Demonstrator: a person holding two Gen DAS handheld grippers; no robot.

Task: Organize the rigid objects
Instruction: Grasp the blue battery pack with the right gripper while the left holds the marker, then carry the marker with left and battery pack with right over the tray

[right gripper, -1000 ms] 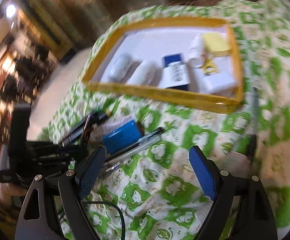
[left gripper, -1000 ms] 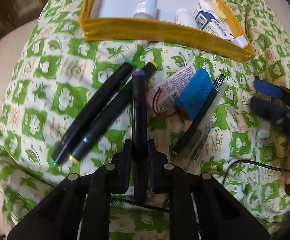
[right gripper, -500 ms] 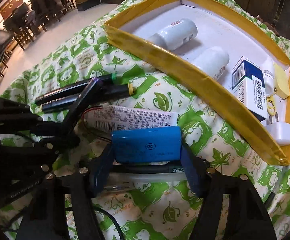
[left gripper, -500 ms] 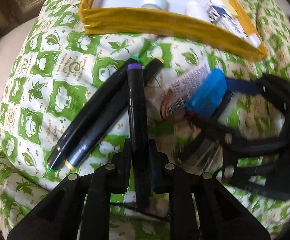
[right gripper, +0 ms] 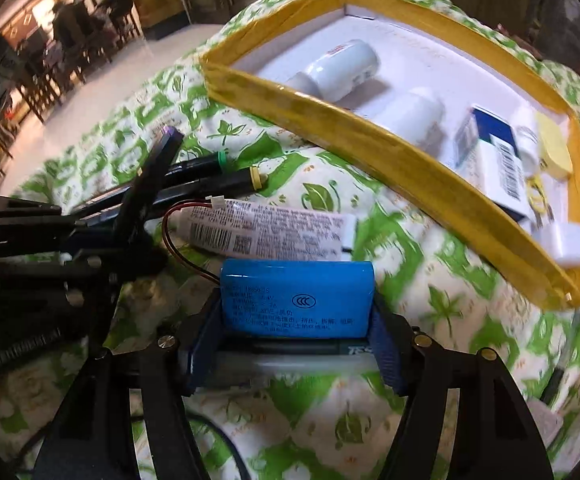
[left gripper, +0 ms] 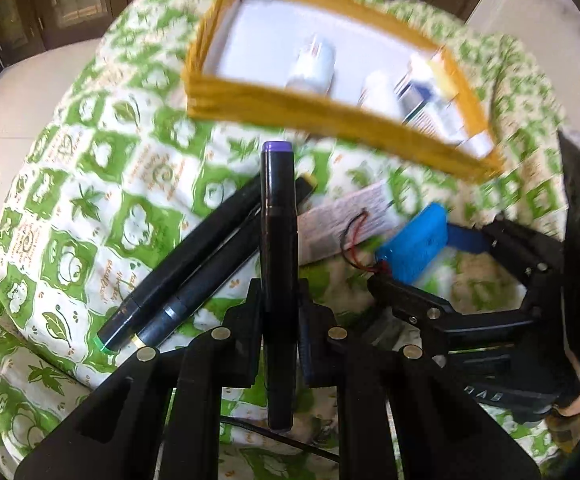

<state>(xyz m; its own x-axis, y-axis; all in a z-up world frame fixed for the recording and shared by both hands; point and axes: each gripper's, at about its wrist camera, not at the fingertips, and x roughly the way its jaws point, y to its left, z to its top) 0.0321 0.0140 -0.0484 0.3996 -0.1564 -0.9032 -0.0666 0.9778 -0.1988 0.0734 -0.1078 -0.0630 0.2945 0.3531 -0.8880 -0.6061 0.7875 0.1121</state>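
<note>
My left gripper is shut on a black marker with a purple cap, which points up and away from me, raised off the cloth. My right gripper is shut on a blue battery pack; its blue pads press on the two short ends. Red and black wires trail from the pack. The left wrist view shows the right gripper at the right, holding the pack. Beyond both lies a yellow-walled tray with a white floor.
Two black markers, green and yellow capped, lie crossed under the held marker. A white tube and a pen lie by the pack. Inside the tray are two white bottles, a blue-white box and small items. The green-patterned cloth falls away at left.
The right gripper came in from the right, dropped over the blue battery pack and closed on its ends. The left gripper kept its grip on the purple marker, which now tilts up further.
</note>
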